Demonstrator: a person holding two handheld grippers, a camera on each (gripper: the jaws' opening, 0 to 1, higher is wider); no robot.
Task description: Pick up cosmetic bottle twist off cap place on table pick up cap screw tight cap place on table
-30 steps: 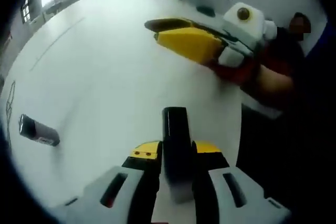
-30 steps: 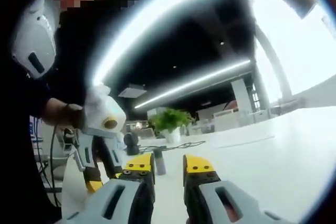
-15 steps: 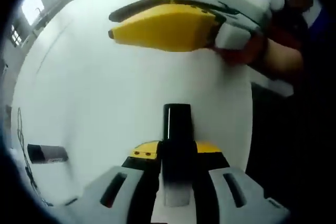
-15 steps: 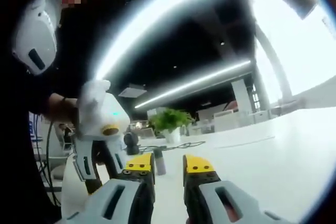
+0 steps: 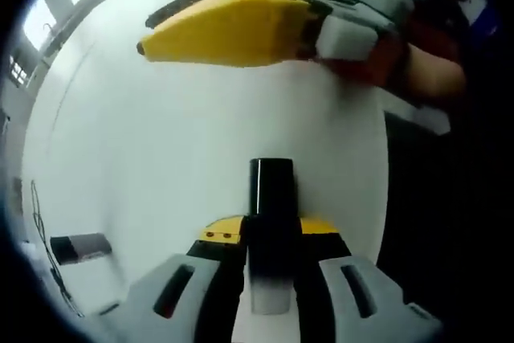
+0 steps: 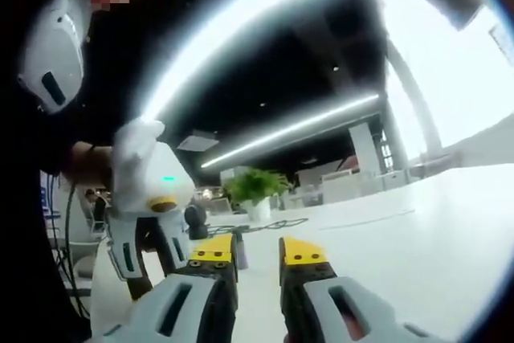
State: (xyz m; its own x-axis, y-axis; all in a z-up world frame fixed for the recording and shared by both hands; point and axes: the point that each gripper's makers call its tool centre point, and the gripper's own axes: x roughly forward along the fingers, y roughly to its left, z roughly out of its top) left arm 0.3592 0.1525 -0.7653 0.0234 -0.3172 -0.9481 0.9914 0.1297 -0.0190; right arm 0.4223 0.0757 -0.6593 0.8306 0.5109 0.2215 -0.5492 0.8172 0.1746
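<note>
White table (image 5: 161, 142) (potted plant (image 6: 253, 186) beyond).

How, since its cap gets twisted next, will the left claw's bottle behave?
Probably stiff: the bottle stands straight between the jaws of the left claw. Its glossy black top looks smooth, so it may slip. It looks round, so it could spin when twisted.

Open-plan office: strip lights (image 6: 289, 128), potted plant (image 6: 255, 189), white table (image 6: 418, 230)
</note>
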